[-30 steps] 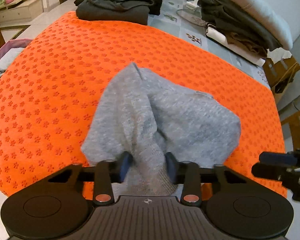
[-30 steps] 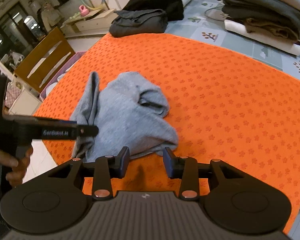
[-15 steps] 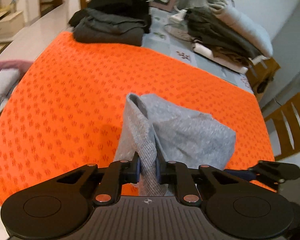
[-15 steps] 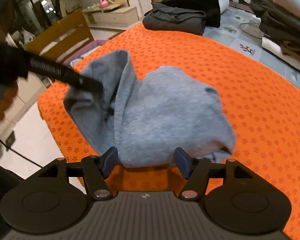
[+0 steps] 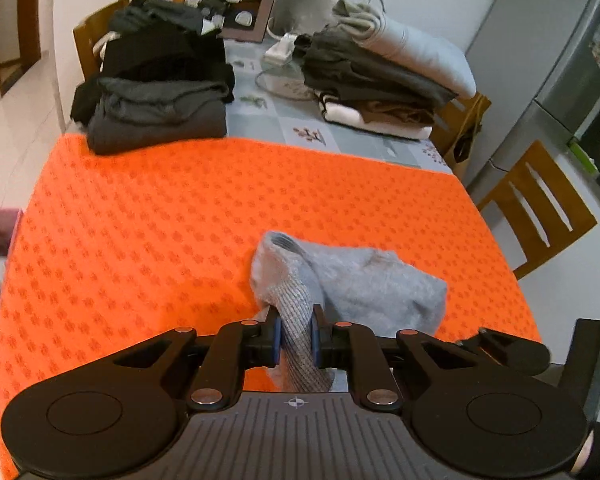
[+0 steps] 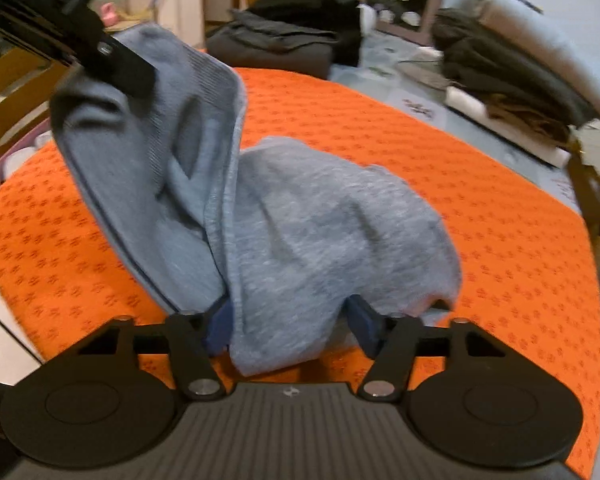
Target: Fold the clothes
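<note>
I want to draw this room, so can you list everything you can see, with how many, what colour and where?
Grey knitted sweater: one, grey, crumpled on the mat's near side, ribbed edge lifted.
Orange patterned mat: one, orange, covering the table's near part.
Dark folded clothes pile: one, black and charcoal, far left of the table.
Mixed folded clothes pile: one, olive, brown, white and pale grey, far right.
Wooden chair: one, brown, right of the table.
Silver fridge: one, right wall.
Left gripper: one, black, jaws shut on the sweater's ribbed edge.
Right gripper: one, black, jaws closing around the sweater's near fold.
</note>
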`<state>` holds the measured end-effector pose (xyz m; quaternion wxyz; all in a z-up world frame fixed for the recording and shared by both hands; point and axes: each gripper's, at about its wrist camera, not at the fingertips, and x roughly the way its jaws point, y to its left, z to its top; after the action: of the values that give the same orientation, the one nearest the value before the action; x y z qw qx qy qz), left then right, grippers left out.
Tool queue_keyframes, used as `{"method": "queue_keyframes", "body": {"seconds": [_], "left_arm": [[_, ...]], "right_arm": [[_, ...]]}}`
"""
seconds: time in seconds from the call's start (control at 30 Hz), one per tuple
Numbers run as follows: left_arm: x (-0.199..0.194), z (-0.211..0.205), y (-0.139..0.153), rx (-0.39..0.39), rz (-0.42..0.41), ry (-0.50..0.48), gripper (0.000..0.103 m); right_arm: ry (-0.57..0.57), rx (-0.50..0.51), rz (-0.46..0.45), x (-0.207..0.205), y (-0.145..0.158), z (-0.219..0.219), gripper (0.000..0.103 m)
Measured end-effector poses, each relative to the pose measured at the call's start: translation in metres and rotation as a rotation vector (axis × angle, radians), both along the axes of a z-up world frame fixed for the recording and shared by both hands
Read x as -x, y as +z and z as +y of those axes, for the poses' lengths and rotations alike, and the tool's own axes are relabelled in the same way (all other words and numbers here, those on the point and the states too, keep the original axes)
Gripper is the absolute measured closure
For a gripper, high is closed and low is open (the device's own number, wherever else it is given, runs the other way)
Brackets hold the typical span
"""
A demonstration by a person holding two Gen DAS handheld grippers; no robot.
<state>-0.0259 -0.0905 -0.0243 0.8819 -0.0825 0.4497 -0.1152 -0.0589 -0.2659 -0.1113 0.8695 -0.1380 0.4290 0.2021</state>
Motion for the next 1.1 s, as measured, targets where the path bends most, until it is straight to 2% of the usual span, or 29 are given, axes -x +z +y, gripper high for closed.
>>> {"method": "queue_keyframes", "body": {"seconds": [0.03, 0.07, 0.13, 0.27, 0.43, 0.63, 0.87, 0.97, 1.1], "left_arm": [[-0.002, 0.005, 0.002, -0.008, -0.009, -0.001, 0.087], [-0.004, 0.010, 0.003, -0.016, -0.017, -0.001, 0.087], [-0.010, 0.024, 0.007, -0.015, -0.028, 0.007, 0.087], [-0.026, 0.044, 0.021, 0.049, -0.061, -0.021, 0.087], [-0.057, 0.039, 0.051, 0.043, -0.132, -0.113, 0.088], [-0.112, 0.016, 0.101, 0.030, -0.264, -0.182, 0.088], [-0.178, -0.015, 0.174, -0.055, -0.468, -0.237, 0.088], [-0.190, -0.022, 0.207, -0.077, -0.561, -0.237, 0.088], [-0.186, -0.020, 0.227, -0.088, -0.610, -0.229, 0.088]], "right_arm": [[-0.010, 0.014, -0.007, -0.001, 0.001, -0.002, 0.061], [-0.009, 0.029, -0.015, -0.003, 0.006, -0.006, 0.071], [-0.007, 0.058, -0.032, -0.007, 0.014, -0.014, 0.077], [-0.019, 0.119, -0.098, -0.025, 0.048, -0.037, 0.080], [-0.026, 0.163, -0.166, -0.060, 0.100, -0.072, 0.082], [-0.001, 0.222, -0.262, -0.111, 0.153, -0.100, 0.083], [-0.036, 0.293, -0.483, -0.169, 0.225, -0.128, 0.083], [-0.047, 0.301, -0.576, -0.183, 0.260, -0.136, 0.083], [-0.012, 0.275, -0.606, -0.190, 0.287, -0.142, 0.083]]}}
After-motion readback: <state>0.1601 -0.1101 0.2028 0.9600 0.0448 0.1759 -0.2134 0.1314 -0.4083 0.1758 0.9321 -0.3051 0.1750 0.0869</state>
